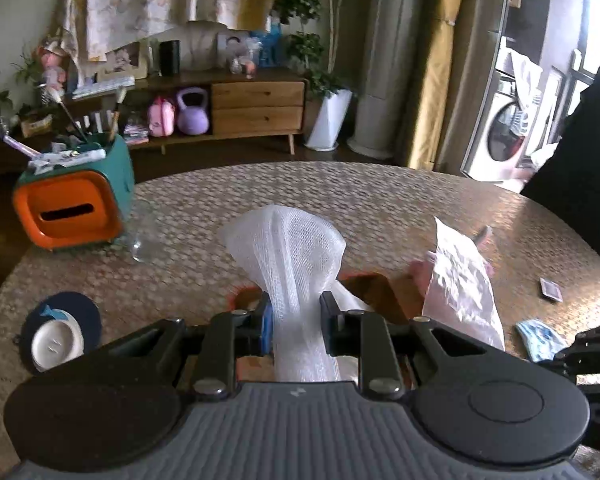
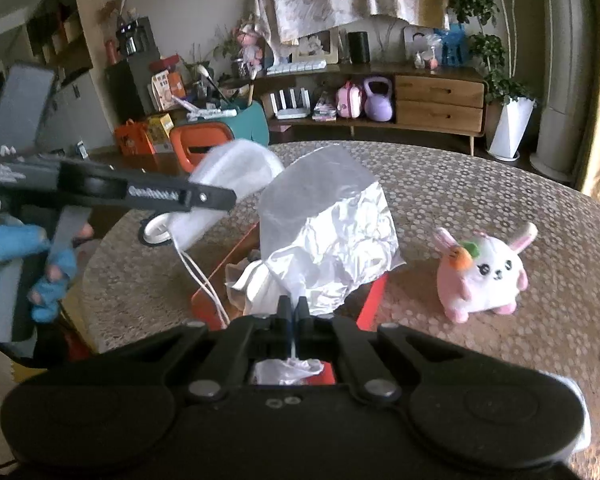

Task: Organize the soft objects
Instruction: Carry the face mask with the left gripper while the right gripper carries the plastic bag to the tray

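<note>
The only writing I see is white lettering along the side of the left gripper (image 2: 204,200) in the right wrist view; it is too blurred to read. A small printed packet (image 1: 550,289) lies flat on the table (image 1: 260,188); I cannot read its print.

Containers: a red tray (image 2: 374,296) sits on the table directly under both grippers. It holds crumpled white material that I cannot identify further. A teal and orange box (image 1: 72,204) with a slot in its orange face stands at the table's left edge; brushes and papers stick out of its top. A clear glass (image 1: 142,236) stands just beside it.

Grips: my left gripper (image 1: 296,312) is clenched on a white mesh bag (image 1: 288,248), which rises between the blue pads; its white drawstrings hang toward the tray. My right gripper (image 2: 293,312) is fully closed, pinching a crumpled clear plastic bag (image 2: 332,236) above the tray. The two bags hang near each other.

Open room: the table to the right of the tray is bare up to a pink and white plush rabbit (image 2: 484,272), which stands well apart from the tray. A dark coaster with a white button (image 1: 58,340) lies near the table's left rim.
</note>
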Demonstrator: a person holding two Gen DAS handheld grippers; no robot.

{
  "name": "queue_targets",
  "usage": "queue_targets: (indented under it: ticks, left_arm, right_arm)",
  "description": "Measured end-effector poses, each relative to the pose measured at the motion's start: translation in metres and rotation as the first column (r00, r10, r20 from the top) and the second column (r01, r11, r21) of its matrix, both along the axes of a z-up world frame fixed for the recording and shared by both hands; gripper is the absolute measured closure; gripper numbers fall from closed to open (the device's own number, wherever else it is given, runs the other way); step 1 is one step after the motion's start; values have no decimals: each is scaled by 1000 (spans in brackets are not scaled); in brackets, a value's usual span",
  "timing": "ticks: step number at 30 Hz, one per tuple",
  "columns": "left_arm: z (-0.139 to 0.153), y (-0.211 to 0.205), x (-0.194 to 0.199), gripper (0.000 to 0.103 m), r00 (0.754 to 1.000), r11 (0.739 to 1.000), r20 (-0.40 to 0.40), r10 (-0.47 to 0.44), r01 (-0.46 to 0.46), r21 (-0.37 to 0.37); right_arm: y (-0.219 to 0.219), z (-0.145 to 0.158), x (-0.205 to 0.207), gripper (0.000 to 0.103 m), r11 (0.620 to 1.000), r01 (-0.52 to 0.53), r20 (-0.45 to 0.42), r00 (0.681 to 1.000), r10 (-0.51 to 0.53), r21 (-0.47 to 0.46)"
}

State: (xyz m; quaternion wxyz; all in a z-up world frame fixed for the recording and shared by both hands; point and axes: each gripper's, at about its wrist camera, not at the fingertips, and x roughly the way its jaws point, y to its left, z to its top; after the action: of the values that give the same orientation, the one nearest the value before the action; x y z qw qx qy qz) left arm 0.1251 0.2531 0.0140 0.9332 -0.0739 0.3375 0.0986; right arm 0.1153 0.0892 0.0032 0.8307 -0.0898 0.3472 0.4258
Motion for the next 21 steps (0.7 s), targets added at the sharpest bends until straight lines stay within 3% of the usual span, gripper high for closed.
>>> queue_targets:
  ticks: [8,16,21]
  left_arm:
    - [-18,21,28,80,999,999,-18,50,-50,12]
    - [-50,18,45,80,998,1000,-65,16,-17,-10]
    - [-70,17,48,80,995,999,-101,-9,5,-44]
  right_arm:
    - [31,-33,20,102,997,-17,-6,1000,17,-72]
    - [48,-62,19,102,982,-74,16,997,78,-173]
    - [50,-69,20,103,976,-109,-11,994,109,-187]
